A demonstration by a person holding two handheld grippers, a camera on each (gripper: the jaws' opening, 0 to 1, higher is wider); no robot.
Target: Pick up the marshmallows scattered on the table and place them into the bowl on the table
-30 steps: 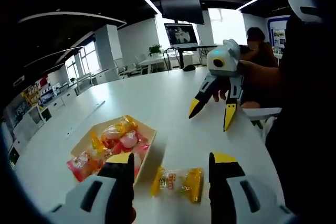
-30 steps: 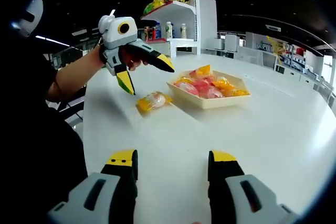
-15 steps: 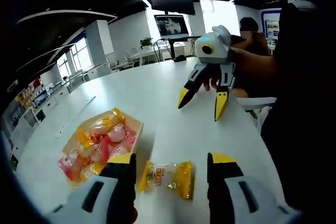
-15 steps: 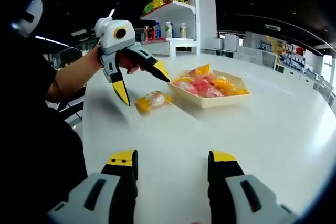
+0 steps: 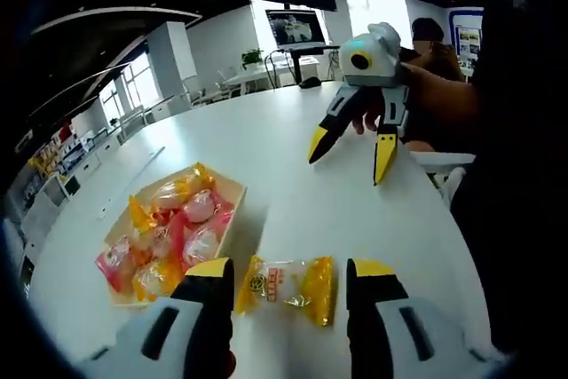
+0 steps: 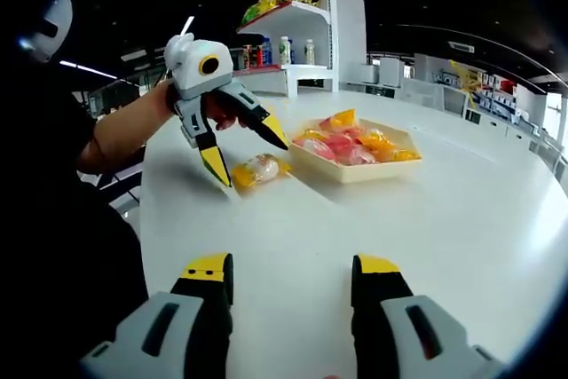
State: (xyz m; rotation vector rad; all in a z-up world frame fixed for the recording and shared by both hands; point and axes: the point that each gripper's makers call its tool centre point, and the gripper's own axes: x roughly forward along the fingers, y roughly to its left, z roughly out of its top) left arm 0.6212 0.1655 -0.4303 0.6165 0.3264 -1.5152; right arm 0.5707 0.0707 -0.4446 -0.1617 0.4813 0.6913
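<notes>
A: What is taking up the most room?

B: The white counter (image 5: 275, 144) is stretching across both views, its far edge curving off into the rim. In the right gripper view a white shelf unit (image 6: 306, 24) is standing behind it, the packets and bottles on it too small to name.

A: And the bowl?

B: The tan, angular bowl (image 5: 232, 210) is sitting on the counter, already carrying a heap of pink and yellow wrapped marshmallows; single pieces are hard to separate. In the right gripper view the same bowl (image 6: 355, 172) is lying well beyond the right tongs (image 6: 291, 279).

A: Those tongs?

B: They are standing spread, nothing between them, over bare counter. In the left gripper view they (image 5: 348, 148) are hanging spread above the counter's far side, a hand behind them partly hidden.

A: The left tongs?

B: The left tongs (image 5: 288, 281) are spread too, flanking one yellow-wrapped marshmallow (image 5: 288, 280) lying just beside the bowl. The wrapper's print is unreadable. In the right gripper view they (image 6: 245, 150) are straddling the marshmallow (image 6: 257, 169); whether the tips are touching it, I cannot tell.
</notes>
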